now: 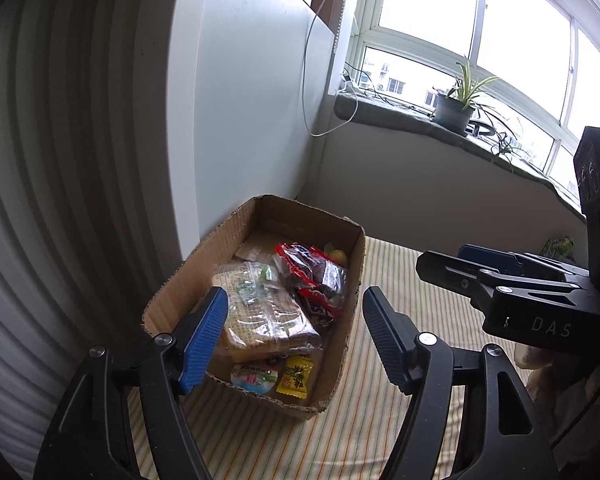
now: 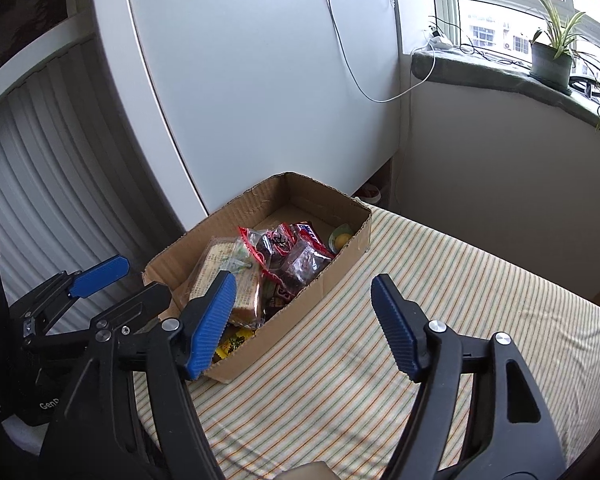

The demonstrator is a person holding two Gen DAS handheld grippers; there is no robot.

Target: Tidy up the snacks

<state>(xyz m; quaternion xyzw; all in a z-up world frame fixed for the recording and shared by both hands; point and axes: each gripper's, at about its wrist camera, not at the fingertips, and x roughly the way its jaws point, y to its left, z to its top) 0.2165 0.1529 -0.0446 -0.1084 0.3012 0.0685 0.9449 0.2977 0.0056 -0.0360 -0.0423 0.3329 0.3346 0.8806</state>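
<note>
Striped cloth (image 1: pixel 400 280) covers the surface by a white wall and a window sill carrying a potted plant (image 1: pixel 458 104). From the left wrist view, a cardboard box (image 1: pixel 204 264) sits on the cloth close to the wall, open at the top. Inside it lie a wrapped bread pack (image 1: pixel 260 316), a red snack bag (image 1: pixel 312 276) beside it toward the far end, a yellow candy packet (image 1: pixel 296 376) and a round jelly cup (image 1: pixel 254 378) at the near end. The left gripper (image 1: pixel 294 332) hangs above the box's near end, its blue fingers spread wide and holding nothing. The right gripper (image 1: pixel 496 268) shows at the right edge, over the cloth; from this side I cannot tell how its fingers stand.

From the right wrist view, the same box (image 2: pixel 340 268) lies ahead and to the left, with the bread pack (image 2: pixel 236 276) and red bag (image 2: pixel 288 252) heaped inside. The right gripper (image 2: pixel 304 320) hovers over the box's near corner and the cloth (image 2: pixel 420 280), fingers spread apart, empty. The left gripper (image 2: pixel 84 288) appears at the left edge.
</note>
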